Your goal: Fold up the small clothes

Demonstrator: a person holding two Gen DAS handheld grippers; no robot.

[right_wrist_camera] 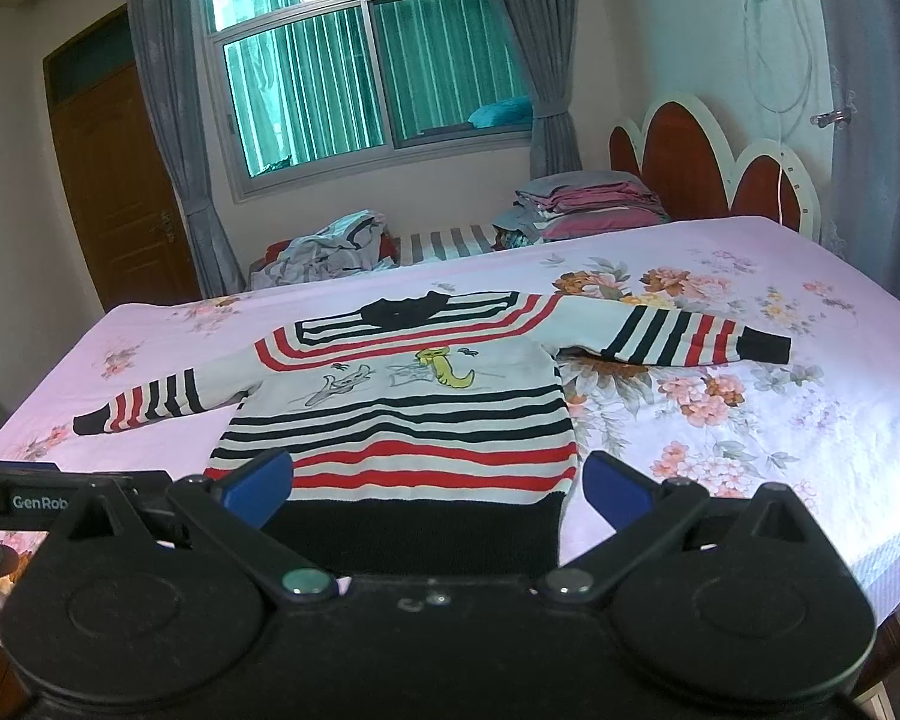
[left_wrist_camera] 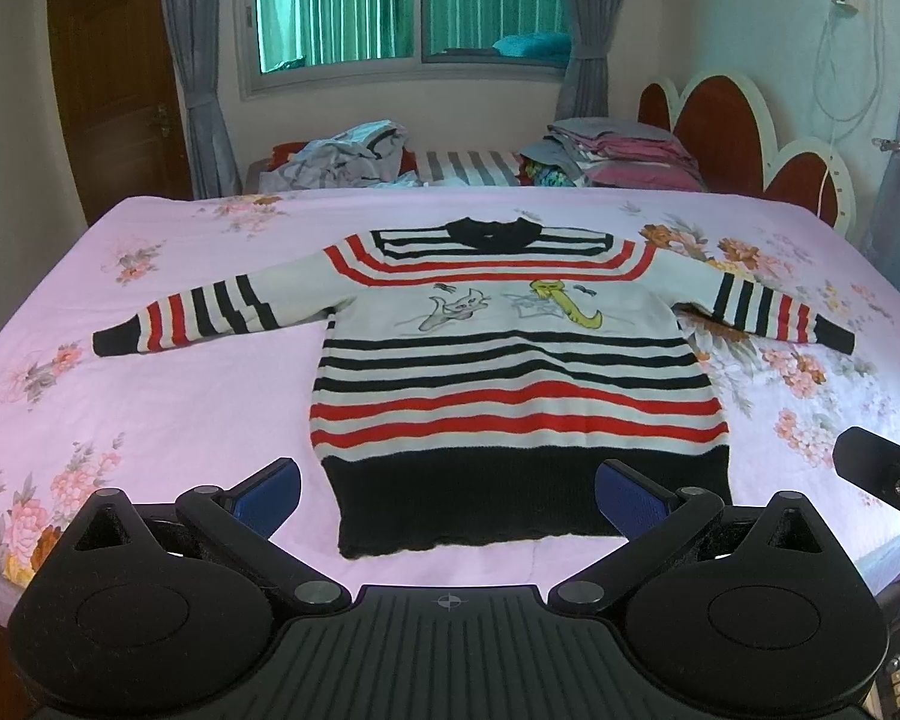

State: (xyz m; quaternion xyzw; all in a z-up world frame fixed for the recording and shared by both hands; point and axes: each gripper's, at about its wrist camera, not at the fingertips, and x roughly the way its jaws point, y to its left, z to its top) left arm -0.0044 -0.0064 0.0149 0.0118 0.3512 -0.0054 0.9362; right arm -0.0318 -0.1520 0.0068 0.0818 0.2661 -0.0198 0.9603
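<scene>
A small knit sweater (left_wrist_camera: 510,372) with white, red and black stripes and a cartoon print lies flat on the pink floral bed sheet (left_wrist_camera: 180,396), sleeves spread out to both sides, black hem nearest me. It also shows in the right wrist view (right_wrist_camera: 414,420). My left gripper (left_wrist_camera: 448,495) is open and empty, held just in front of the black hem. My right gripper (right_wrist_camera: 437,483) is open and empty, over the hem's right part. Its black body shows at the right edge of the left wrist view (left_wrist_camera: 882,474).
A loose heap of clothes (left_wrist_camera: 348,156) and a stack of folded bedding (left_wrist_camera: 618,159) lie beyond the bed's far edge. A red and white headboard (left_wrist_camera: 744,138) stands at the right. The bed's near edge (left_wrist_camera: 858,564) runs just under the grippers.
</scene>
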